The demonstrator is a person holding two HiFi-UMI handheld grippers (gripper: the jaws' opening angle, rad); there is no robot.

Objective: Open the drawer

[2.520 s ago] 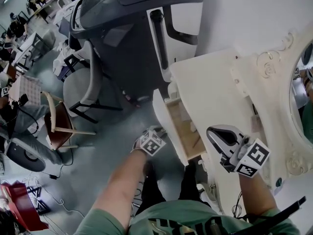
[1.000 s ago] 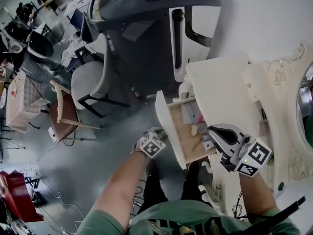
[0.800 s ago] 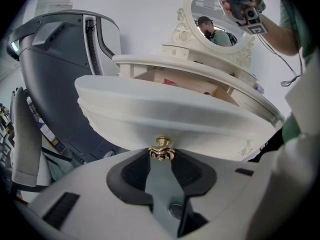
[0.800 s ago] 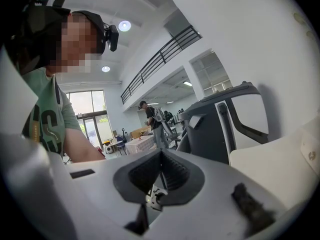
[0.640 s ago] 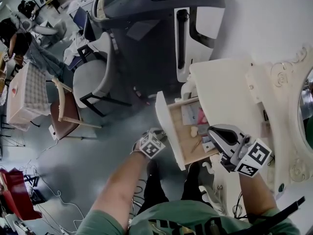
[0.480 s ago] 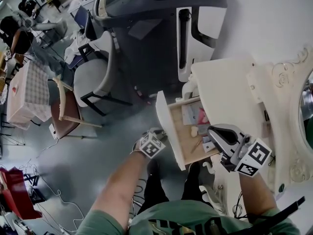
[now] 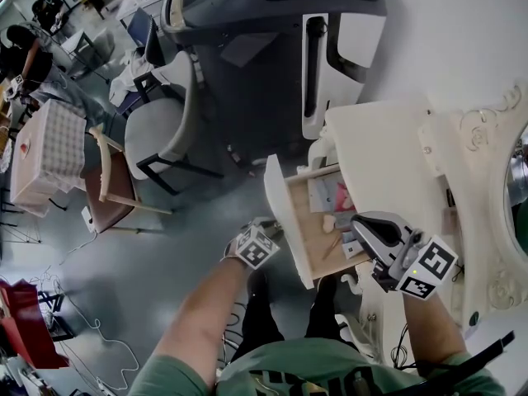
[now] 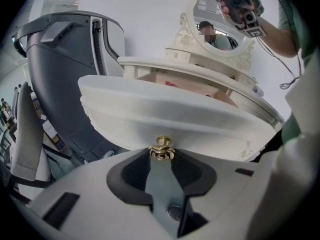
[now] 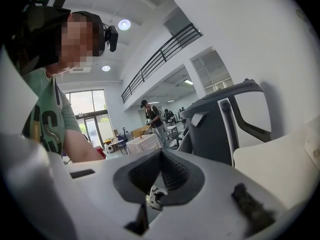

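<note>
Left gripper (image 7: 268, 226) seems clamped on the small gold knob (image 8: 161, 149) fronting the cream wooden drawer (image 7: 279, 213); right gripper (image 9: 160, 159), closed, sits farther.

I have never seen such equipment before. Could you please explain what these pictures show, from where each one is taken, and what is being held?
There is no robot here. A person holds a hand-operated grasping tool in each hand; the cube with black-and-white squares on each is part of it. One picture comes from a camera on the person's head, looking down. The other two come from cameras riding on each tool, looking along its jaws.

The left tool is closed on the small gold knob of the cream wooden drawer. The drawer is pulled out of the cream dressing table, which has an oval mirror. Inside it lie papers, something pink and small things that I cannot identify.

The right tool is closed and empty.
</note>
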